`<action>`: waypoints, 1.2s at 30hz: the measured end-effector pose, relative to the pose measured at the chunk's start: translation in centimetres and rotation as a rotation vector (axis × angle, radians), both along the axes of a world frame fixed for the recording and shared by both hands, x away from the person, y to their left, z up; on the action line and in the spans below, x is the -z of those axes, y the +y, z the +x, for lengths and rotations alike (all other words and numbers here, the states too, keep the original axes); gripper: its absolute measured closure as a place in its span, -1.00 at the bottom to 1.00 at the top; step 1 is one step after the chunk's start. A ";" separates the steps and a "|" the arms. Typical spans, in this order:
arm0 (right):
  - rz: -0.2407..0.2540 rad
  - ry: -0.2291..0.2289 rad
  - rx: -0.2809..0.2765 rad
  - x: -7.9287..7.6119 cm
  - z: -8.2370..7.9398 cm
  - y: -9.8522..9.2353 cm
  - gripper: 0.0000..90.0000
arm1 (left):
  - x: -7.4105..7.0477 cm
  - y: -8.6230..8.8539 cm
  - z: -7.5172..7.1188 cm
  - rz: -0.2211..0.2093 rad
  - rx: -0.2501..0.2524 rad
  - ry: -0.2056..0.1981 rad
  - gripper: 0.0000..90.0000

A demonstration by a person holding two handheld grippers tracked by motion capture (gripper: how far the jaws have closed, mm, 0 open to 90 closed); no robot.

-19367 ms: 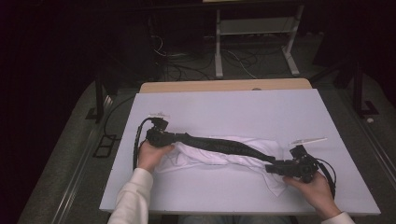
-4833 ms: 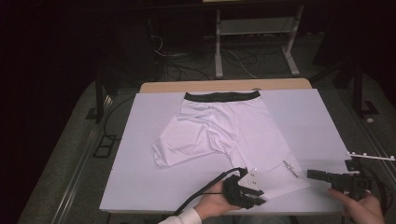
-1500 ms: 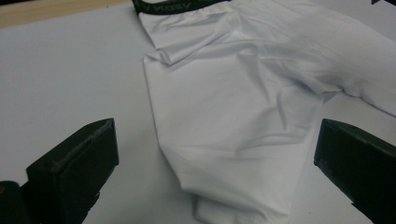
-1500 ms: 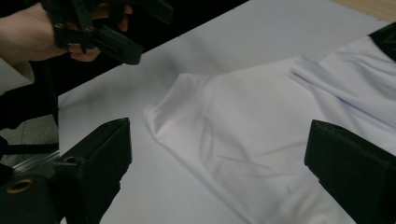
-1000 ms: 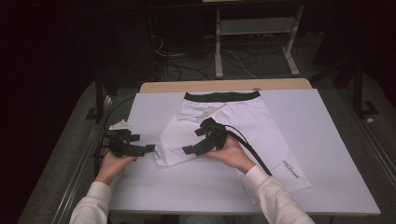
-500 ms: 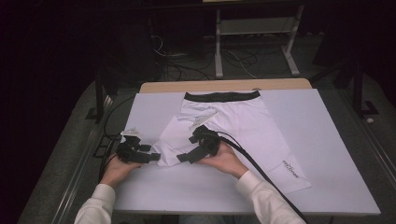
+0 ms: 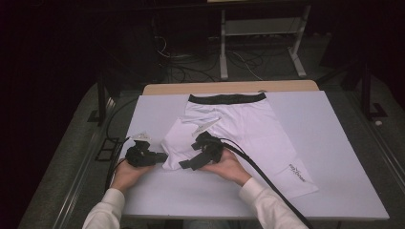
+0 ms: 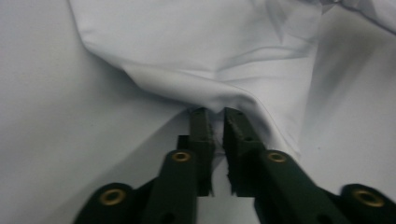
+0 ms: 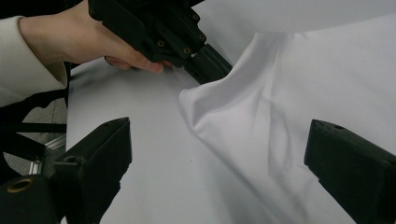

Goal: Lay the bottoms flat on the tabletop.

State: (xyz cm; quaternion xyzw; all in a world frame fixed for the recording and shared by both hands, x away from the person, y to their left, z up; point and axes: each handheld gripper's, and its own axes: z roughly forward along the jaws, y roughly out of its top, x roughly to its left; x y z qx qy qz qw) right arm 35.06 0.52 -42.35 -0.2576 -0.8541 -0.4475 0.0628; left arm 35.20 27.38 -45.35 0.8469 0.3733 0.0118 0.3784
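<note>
High view: white shorts (image 7: 248, 129) lie spread at the frame's centre on the table (image 7: 348, 143), black waistband toward the top. At lower left, the left tool (image 7: 161, 156) has just been closing and now pinches the folded leg's edge. Just right of it, the right tool (image 7: 187, 164) hovers over the cloth, jaws wide apart.

Your left gripper (image 7: 162, 156) lies low and level at the table's left, its black jaws just closed on a fold of the white fabric shorts (image 8: 196, 70). Your right gripper (image 7: 184, 165) sits beside it, pointing back toward you, jaws spread wide and holding nothing. Both white-sleeved forearms enter from below.
</note>
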 end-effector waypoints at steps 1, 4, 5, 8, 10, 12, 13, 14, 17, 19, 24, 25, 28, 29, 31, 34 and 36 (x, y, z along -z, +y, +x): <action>0.001 -0.003 -0.003 0.1 0.0 0.0 -0.84 | 0.0 -0.1 0.0 0.000 -0.005 0.005 0.94; 0.002 0.001 -0.002 0.2 0.0 0.0 -0.84 | -0.6 -0.2 0.0 0.041 -0.004 -0.003 0.97; 0.002 0.000 -0.002 0.1 0.0 0.0 -0.83 | -1.1 -0.2 0.0 0.043 -0.009 -0.006 0.98; 0.013 -0.001 0.001 -0.1 -0.1 -0.2 -0.81 | -2.6 -0.2 -0.1 0.029 -0.018 -0.034 0.98; 0.021 0.000 0.002 -0.4 -0.2 -0.3 -0.80 | -3.8 -0.3 -0.2 0.028 -0.019 -0.055 0.98; 0.029 -0.003 0.002 -0.6 -0.2 -0.5 -0.78 | -5.1 -0.5 -0.2 0.014 -0.016 -0.079 0.98; 0.033 -0.004 0.003 -0.6 -0.2 -0.5 -0.78 | -5.6 -0.6 -0.2 0.007 -0.013 -0.090 0.98; 0.035 0.001 0.005 -0.7 -0.2 -0.6 -0.77 | -6.1 -0.8 -0.2 0.002 -0.009 -0.097 0.98; 0.041 0.002 0.005 -0.7 -0.2 -0.6 -0.76 | -7.0 -1.7 0.1 0.001 0.002 -0.115 0.98; 0.043 0.006 0.002 -0.7 -0.2 -0.7 -0.74 | -7.4 -2.3 0.5 0.001 0.005 -0.122 0.98; 0.044 0.004 0.004 -0.6 -0.3 -0.9 -0.69 | -7.9 -3.8 1.9 -0.018 -0.010 -0.132 0.98; 0.041 0.009 0.005 -0.6 -0.3 -0.9 -0.69 | -8.0 -4.2 2.5 -0.021 -0.016 -0.134 0.98; 0.049 0.005 0.003 -0.6 -0.2 -1.3 -0.60 | -8.3 -5.0 3.8 -0.024 -0.028 -0.138 0.98; 0.054 0.006 0.003 -0.6 -0.2 -1.4 -0.54 | -8.4 -5.3 4.6 -0.028 -0.033 -0.139 0.98; 0.063 0.003 0.003 -0.7 -0.2 -1.5 -0.40 | -8.5 -5.7 5.6 -0.021 -0.044 -0.143 0.98; 0.066 -0.016 0.010 -0.9 -0.2 -1.5 -0.16 | -8.6 -6.0 7.2 -0.020 -0.074 -0.144 0.98; 0.076 -0.011 0.016 -0.8 0.0 -1.4 -0.01 | -8.4 -6.1 8.2 -0.022 -0.098 -0.139 0.98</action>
